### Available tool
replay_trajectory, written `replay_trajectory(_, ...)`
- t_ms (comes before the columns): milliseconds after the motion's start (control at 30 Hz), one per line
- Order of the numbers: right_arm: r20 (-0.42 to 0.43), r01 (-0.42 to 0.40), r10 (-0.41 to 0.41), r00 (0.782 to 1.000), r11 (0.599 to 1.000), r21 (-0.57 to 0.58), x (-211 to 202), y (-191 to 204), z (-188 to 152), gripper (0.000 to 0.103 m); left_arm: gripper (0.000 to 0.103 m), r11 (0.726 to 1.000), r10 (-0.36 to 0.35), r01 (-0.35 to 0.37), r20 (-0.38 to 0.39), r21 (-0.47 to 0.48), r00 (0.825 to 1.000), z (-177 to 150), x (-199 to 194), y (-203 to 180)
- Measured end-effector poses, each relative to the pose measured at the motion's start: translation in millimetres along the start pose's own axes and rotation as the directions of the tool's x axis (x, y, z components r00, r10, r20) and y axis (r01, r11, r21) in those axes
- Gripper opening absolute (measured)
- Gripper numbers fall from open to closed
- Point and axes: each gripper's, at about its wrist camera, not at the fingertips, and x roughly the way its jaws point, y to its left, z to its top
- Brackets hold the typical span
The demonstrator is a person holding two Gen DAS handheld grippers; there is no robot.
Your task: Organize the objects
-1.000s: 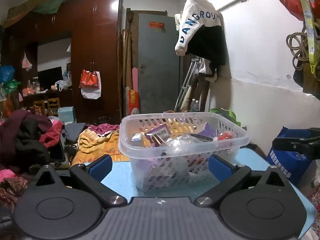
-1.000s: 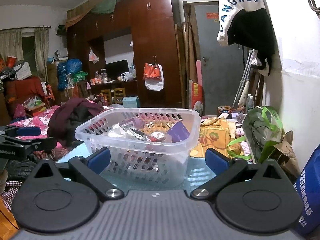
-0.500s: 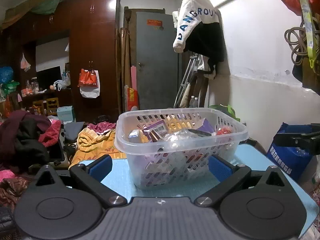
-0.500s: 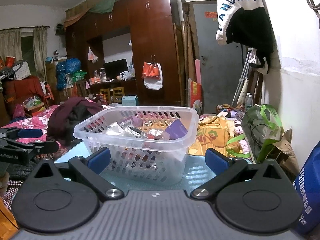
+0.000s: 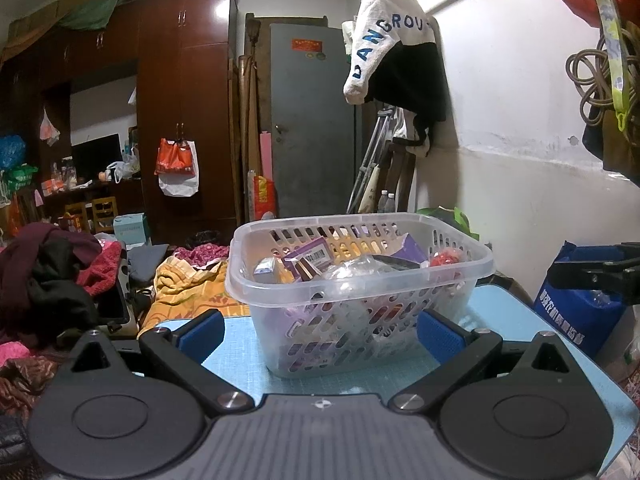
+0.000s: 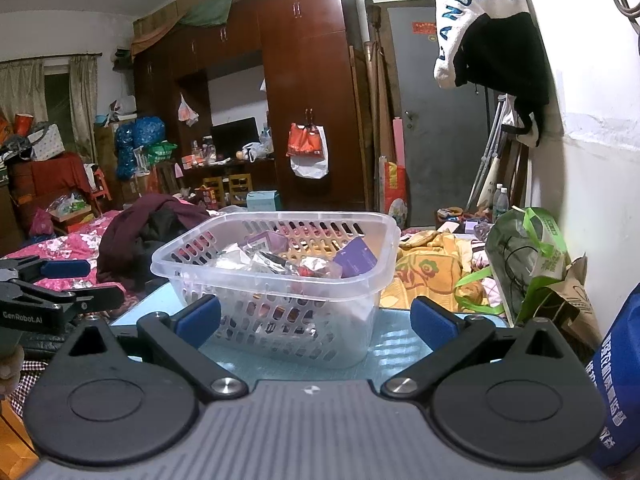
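A clear plastic basket (image 5: 404, 280) (image 6: 360, 256) with slotted walls stands on a light blue table (image 5: 504, 312) (image 6: 400, 344). Inside lie several small items: purple packets, a barcode-labelled box, foil wrappers and something red. My left gripper (image 5: 320, 334) is open, its blue pads wide apart in front of the basket's near wall, nothing between them. My right gripper (image 6: 316, 318) is likewise open, facing the basket from the other side. Each gripper shows at the edge of the other's view.
A blue bag (image 5: 576, 320) stands by the table's right side near the white wall. A green bag (image 6: 528, 256) and brown paper bag (image 6: 568, 300) sit beyond the table. Piled clothes (image 5: 52, 276), a yellow blanket (image 5: 188, 284) and a dark wardrobe (image 5: 180, 112) fill the room behind.
The left wrist view has shifted slightly, so the basket sits a little lower and more to the left. Both grippers stay open; nothing was picked up or let go.
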Motion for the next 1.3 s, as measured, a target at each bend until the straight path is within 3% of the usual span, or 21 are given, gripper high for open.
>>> replay_trajectory(1300,0.003,-0.003,0.003,1.000,1.000,0.003,0.1,-1.2,-4.4,0.103,0.103,1.000,-0.020,0.020,-0.004,0.006,1.000,-3.2,3.4,-8.6)
